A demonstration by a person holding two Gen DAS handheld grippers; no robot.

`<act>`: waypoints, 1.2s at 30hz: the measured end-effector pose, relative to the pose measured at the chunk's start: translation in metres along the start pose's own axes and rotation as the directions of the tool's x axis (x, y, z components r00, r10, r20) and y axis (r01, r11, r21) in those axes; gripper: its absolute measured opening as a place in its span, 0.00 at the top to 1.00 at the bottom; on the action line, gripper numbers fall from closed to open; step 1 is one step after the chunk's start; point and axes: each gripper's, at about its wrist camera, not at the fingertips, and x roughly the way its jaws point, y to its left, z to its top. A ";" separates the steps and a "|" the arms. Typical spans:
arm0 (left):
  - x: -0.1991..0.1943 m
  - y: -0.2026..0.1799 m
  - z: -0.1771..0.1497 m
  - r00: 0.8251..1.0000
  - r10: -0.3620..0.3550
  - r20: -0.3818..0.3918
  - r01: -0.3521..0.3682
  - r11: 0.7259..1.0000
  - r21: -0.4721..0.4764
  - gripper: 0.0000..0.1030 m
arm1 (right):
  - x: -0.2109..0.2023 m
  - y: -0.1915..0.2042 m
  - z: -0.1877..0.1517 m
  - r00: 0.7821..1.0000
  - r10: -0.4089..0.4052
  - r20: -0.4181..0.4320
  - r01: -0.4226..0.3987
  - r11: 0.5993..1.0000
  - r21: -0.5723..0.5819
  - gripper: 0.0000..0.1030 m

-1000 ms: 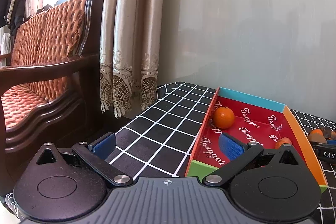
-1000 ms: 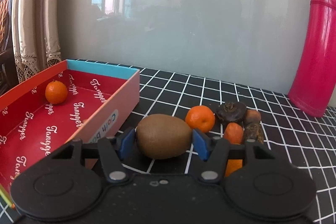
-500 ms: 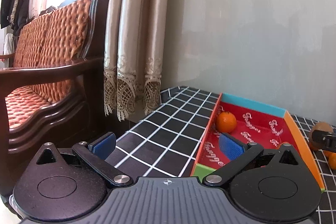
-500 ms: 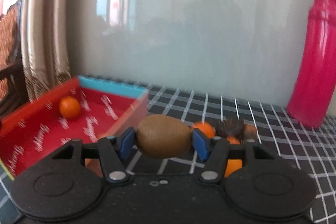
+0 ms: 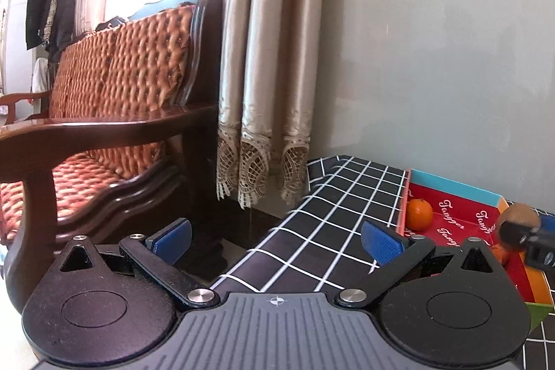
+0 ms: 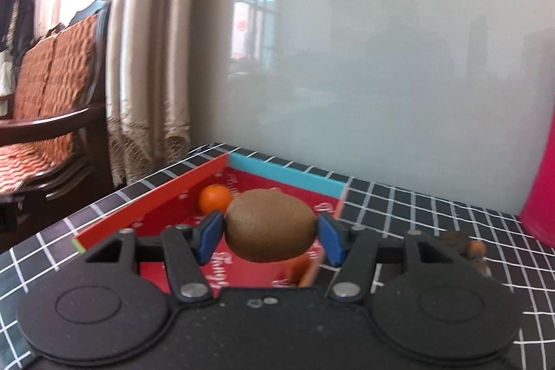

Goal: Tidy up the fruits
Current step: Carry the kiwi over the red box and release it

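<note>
Right gripper (image 6: pixel 270 236) clamped on kiwi (image 6: pixel 270 224), held above red box (image 6: pixel 145 207), pointing slightly down; one orange (image 6: pixel 215 197) already in the box, a few fruits (image 6: pixel 464 245) left on counter (image 6: pixel 433 214); left gripper (image 5: pixel 275 236) apart, empty, hovering off the counter edge

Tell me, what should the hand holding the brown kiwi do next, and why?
Probably lower it a little into the red box and then let go. The right gripper has the kiwi squeezed between its blue pads, hanging above the box floor, where one orange already sits. There looks to be bare floor beside it.
</note>
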 end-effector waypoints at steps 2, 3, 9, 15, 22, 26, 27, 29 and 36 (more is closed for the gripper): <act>-0.001 0.003 0.001 1.000 0.002 0.002 -0.002 1.000 0.002 0.00 | 0.003 0.008 -0.002 1.000 0.017 -0.013 -0.017 1.000 -0.012 0.43; -0.001 0.004 0.002 1.000 0.002 0.001 -0.002 1.000 0.001 0.00 | 0.005 0.011 -0.003 1.000 0.020 -0.022 -0.021 1.000 -0.020 0.43; -0.003 0.002 0.003 1.000 -0.005 0.005 0.005 1.000 0.007 0.00 | 0.004 0.020 -0.009 0.999 0.032 -0.036 -0.034 0.998 -0.061 0.37; -0.006 -0.010 0.001 1.000 -0.027 0.004 0.027 0.999 0.020 0.00 | -0.006 0.000 -0.006 1.000 -0.009 -0.013 0.009 1.000 -0.028 0.37; -0.012 -0.031 -0.001 0.998 -0.067 0.002 0.067 0.997 0.034 0.00 | -0.014 -0.018 -0.005 0.999 -0.044 -0.004 0.044 0.999 -0.004 0.38; -0.016 -0.046 -0.001 0.996 -0.091 0.009 0.091 0.994 0.053 0.00 | -0.018 -0.029 -0.007 0.998 -0.065 -0.006 0.065 0.998 0.000 0.38; -0.017 -0.049 -0.002 0.995 -0.100 0.008 0.099 0.993 0.056 0.00 | -0.019 -0.032 -0.008 0.997 -0.071 -0.007 0.071 0.997 0.001 0.38; -0.017 -0.055 -0.001 0.994 -0.112 0.005 0.112 0.992 0.055 0.00 | -0.022 -0.040 -0.009 0.996 -0.084 -0.005 0.084 0.996 0.007 0.38; -0.021 -0.083 -0.003 0.985 -0.170 0.002 0.169 0.982 0.081 0.00 | -0.035 -0.077 -0.013 0.989 -0.151 -0.004 0.151 0.987 0.056 0.38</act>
